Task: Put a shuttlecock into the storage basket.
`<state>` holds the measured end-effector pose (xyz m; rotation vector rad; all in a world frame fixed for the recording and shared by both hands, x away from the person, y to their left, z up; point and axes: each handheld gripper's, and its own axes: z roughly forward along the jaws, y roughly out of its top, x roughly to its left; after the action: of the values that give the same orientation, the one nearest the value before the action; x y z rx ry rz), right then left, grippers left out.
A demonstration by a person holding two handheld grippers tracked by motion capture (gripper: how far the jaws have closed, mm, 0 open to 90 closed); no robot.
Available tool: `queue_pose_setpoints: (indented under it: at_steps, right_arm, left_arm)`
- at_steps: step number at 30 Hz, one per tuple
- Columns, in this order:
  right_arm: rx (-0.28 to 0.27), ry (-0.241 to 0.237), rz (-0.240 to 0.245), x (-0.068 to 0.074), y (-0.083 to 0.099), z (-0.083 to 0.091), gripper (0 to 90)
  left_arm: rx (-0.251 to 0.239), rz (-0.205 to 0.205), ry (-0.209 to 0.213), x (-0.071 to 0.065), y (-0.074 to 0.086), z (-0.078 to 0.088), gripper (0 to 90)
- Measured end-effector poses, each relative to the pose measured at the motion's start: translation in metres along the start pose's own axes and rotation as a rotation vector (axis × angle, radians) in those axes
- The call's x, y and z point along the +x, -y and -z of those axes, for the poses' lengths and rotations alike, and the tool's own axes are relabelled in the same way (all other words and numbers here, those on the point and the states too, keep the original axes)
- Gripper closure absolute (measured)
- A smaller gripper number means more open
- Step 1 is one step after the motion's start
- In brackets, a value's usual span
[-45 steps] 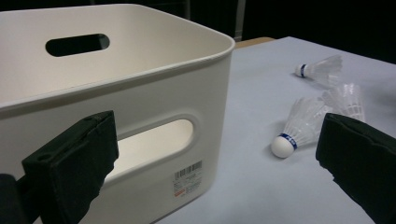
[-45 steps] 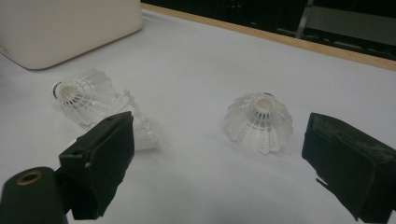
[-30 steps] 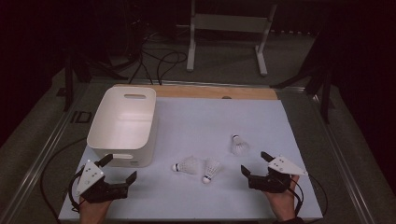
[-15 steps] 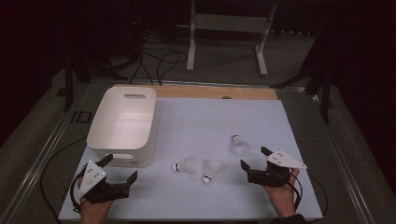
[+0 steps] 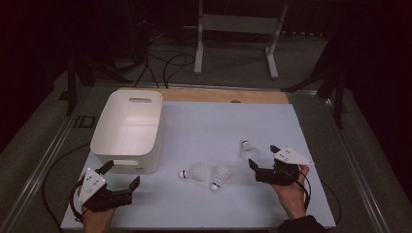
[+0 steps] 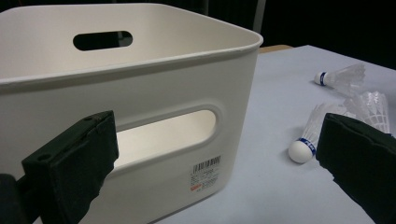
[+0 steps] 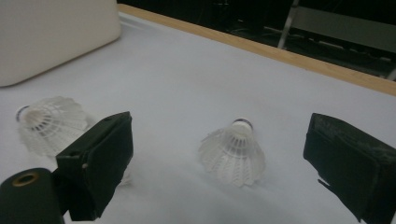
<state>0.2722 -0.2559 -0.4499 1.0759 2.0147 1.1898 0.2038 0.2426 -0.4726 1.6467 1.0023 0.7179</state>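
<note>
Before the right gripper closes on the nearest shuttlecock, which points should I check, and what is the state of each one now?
1. Right gripper jaws open: ok, wide apart in the right gripper view.
2. Upright shuttlecock lies between the jaws: ok, centred but farther ahead, not yet touched.
3. Shuttlecock stands steady: ok, skirt down on the table, cork up.
4. The other two shuttlecocks out of the path: ok, they lie to the side, apart from the target.
5. White bin ready to receive: ok, open top; its full floor, cannot tell.
6. Left gripper out of the way: ok, open, beside the bin's near wall.
</note>
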Motion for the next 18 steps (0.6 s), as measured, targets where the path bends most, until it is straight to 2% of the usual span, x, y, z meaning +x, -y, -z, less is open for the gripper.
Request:
queue_pose_setpoints:
  at_steps: [5,10,18]
  right_arm:
    - [0.003,0.009,-0.019,-0.005,-0.004,-0.005,8.0]
    - [-0.005,0.010,-0.032,-0.009,-0.006,-0.009,8.1]
    - [0.019,0.022,-0.026,-0.015,-0.006,-0.020,8.5]
  left_arm:
    - [0.019,-0.025,-0.008,-0.002,0.000,-0.002,0.0]
    - [0.025,-0.025,-0.004,-0.002,0.000,-0.003,0.0]
    - [0.031,-0.041,-0.003,-0.004,0.000,-0.004,0.0]
